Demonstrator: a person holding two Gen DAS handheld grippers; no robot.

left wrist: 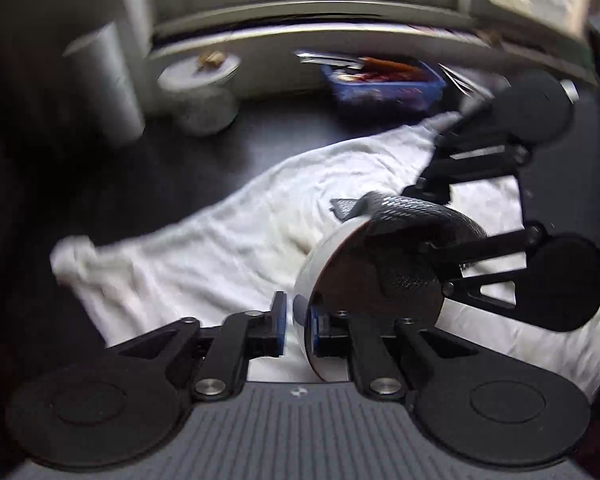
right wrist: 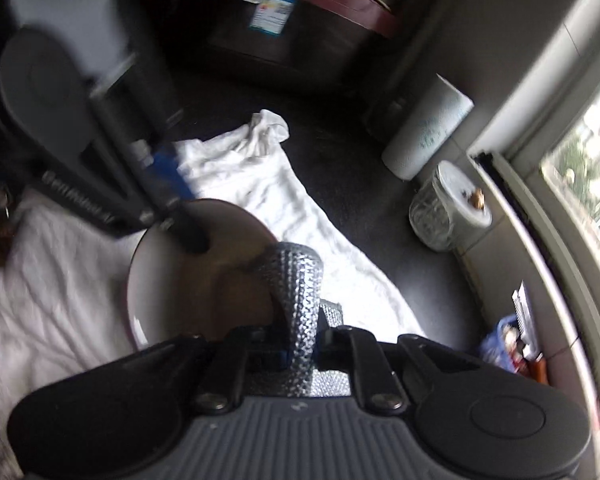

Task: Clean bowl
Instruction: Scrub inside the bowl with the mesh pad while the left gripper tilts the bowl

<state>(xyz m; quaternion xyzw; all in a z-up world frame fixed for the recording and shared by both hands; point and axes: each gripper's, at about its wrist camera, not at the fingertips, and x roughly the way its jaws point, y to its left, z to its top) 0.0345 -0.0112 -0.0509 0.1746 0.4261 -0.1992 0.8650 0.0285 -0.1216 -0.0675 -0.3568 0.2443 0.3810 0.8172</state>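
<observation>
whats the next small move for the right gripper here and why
Probably sweep the grey cloth around the bowl's dark inside. The left gripper pinches the bowl's rim and holds it tilted on edge over the white towel, while the right gripper is shut on the cloth, whose far end already lies against the inner wall. The frames are blurred, so any remaining dirt cannot be judged.

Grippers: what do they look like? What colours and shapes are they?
Both look alike. The left gripper and right gripper have black jointed bars with silver screws, ending in big round black discs. The fingertip pads are blue. Behind sits a grey ribbed body with a tiny white logo. No cables or sleeves show.
</observation>
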